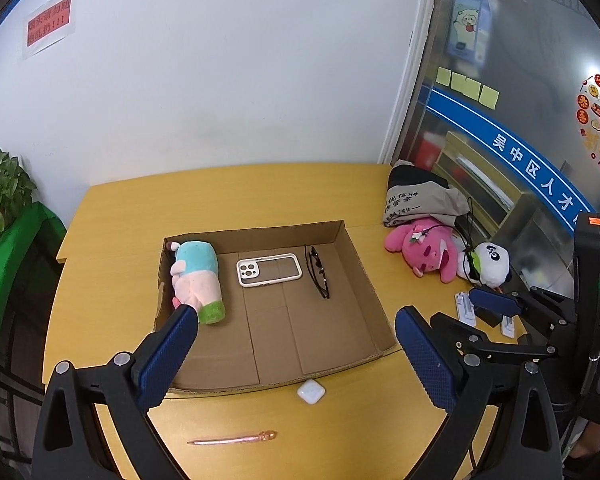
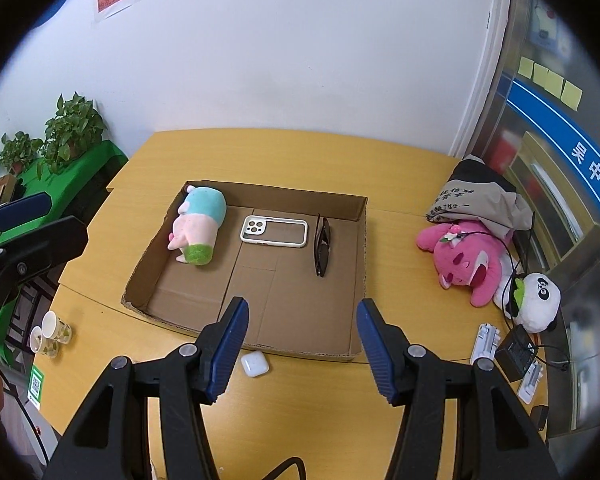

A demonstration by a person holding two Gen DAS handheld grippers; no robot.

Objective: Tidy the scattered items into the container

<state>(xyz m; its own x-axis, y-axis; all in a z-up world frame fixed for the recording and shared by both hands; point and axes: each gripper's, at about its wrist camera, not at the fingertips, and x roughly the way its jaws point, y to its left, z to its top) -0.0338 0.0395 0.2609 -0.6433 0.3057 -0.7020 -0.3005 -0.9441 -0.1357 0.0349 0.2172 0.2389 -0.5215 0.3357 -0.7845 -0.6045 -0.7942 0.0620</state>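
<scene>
White wall and a glass partition close off the far side of a yellow desk (image 2: pixel 400 184), where an open cardboard box (image 2: pixel 362 240) sits near the middle. Already inside it lie a soft toy in blue, pink and green (image 2: pixel 198 224) by the left wall, a white phone case (image 2: pixel 274 231) in the middle and dark glasses (image 2: pixel 323 246) toward the right wall.

Two things remain loose on the near side of the desk. A small white earbud case (image 2: pixel 254 363) sits just outside the box's near wall, close to touching it, and a thin pink stick (image 1: pixel 232 438) lies nearer the desk's near edge, its long axis running roughly parallel to that edge.

The right tool (image 2: pixel 300 320) has its fingers wide apart and empty; the earbud case lies just below and beside its left finger (image 2: pixel 230 344), so this tool looks the nearer one for that pickup, needing a slight shift left and down. The left tool (image 1: pixel 296 340) is likewise spread and empty, and the stick lies below it, between its finger arms, so it seems better placed for the stick
</scene>
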